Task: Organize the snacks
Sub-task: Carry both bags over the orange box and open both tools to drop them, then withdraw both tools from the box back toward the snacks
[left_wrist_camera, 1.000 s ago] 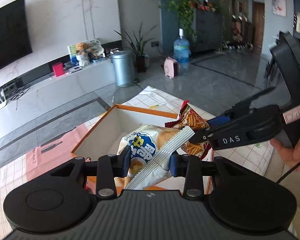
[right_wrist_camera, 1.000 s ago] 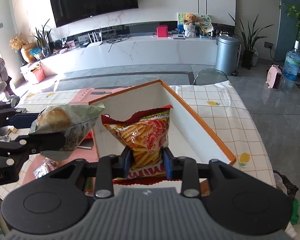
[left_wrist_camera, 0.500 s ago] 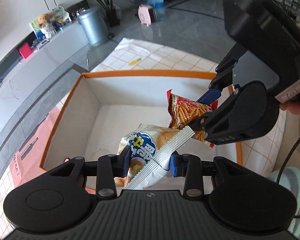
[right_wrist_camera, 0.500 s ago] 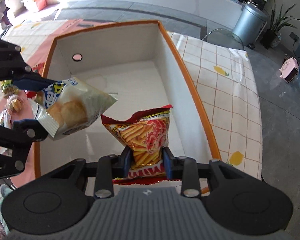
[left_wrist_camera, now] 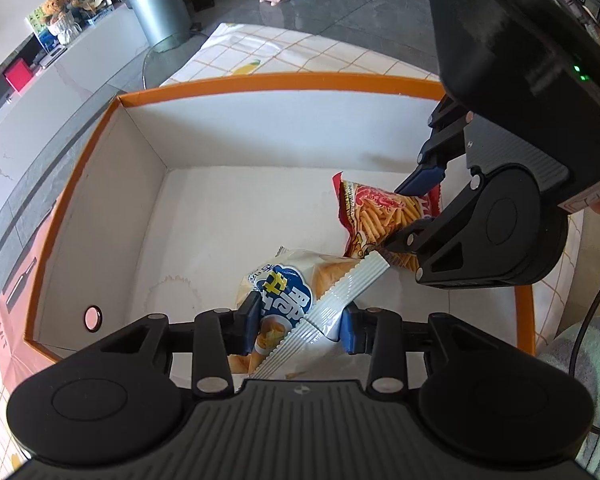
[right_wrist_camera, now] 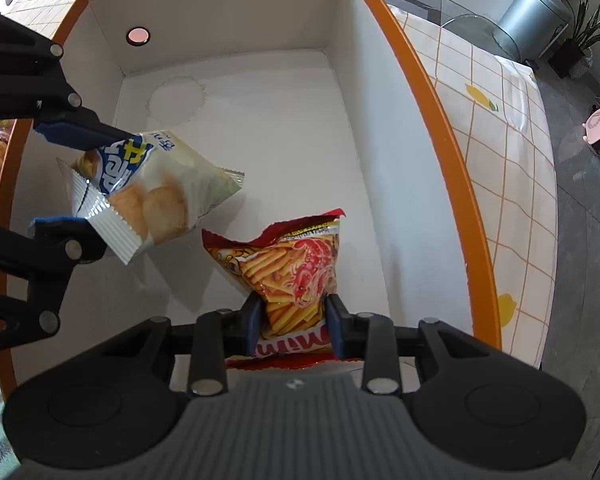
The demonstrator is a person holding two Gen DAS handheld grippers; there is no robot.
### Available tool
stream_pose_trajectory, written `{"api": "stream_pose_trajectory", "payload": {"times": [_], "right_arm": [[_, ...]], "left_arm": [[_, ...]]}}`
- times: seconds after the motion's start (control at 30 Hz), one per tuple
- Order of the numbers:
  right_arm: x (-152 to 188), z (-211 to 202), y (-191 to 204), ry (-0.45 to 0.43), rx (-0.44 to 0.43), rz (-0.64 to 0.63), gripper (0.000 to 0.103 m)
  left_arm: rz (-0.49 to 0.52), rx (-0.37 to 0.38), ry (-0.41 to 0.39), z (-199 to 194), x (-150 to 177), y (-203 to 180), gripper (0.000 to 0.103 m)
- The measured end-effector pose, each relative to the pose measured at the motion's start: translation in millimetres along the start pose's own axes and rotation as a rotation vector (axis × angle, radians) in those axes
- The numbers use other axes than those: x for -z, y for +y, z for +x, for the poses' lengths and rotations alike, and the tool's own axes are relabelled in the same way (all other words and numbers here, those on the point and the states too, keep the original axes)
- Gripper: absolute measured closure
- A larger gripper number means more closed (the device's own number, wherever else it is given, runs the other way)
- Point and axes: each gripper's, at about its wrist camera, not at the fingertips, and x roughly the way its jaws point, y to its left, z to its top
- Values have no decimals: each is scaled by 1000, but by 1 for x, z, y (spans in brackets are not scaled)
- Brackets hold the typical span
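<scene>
Left wrist view: the left gripper [left_wrist_camera: 300,322] is clamped on a white-and-blue chip bag [left_wrist_camera: 290,300] held over the floor of the orange-rimmed box [left_wrist_camera: 284,80]; whether the bag touches the floor is unclear. Right wrist view: the right gripper [right_wrist_camera: 294,320] is closed on a red snack bag [right_wrist_camera: 290,268] inside the same box, near its right wall.

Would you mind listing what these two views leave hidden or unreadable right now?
- Red snack bag: its lower end and full brand name, right wrist view, covered by the right gripper.
- White chip bag: its bottom, left wrist view, behind the left gripper.
- Orange-rimmed box: its near wall, both views, blocked by gripper bodies.
- Whether either bag touches the box floor: unclear.
</scene>
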Motion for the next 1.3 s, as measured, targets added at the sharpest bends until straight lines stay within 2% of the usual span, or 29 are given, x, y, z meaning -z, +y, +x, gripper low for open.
{"api": "stream_pose_trajectory", "payload": {"times": [0.1,0.23,0.27,0.3,0.37,0.5,0.57,0.8,0.97,1.1,1.3], "right_arm": [[1,3,-1,-2,5,3,70],[1,2,-2,-1,13,7,61],[0,1,-1,-2,15,7,57],[0,-1,-2,-4,18,7,50],[0,-6,-1,-13,25,10,44],[3,-20,0,-32,35,23,36],[6,-30,2,-53,40,33,36],[26,-79,16,-193,72,141,28],[48,-112,36,-317,59,242,28],[69,-132,61,-420,60,320,27],[98,-154,114,-585,53,355,25]], "left_arm": [[-6,2,12,5,0,1,58],[-7,-2,15,7,3,0,51],[-5,-3,16,7,3,0,48],[-3,-1,16,6,3,0,40],[-1,4,8,3,5,0,31],[-1,1,-15,-10,7,-3,30],[-8,0,-38,-22,10,-4,29],[-96,-15,-183,-81,32,-4,25],[-167,-87,-261,-121,56,-10,25],[-235,-138,-322,-148,81,-13,25],[-371,-201,-379,-176,123,-6,25]]}}
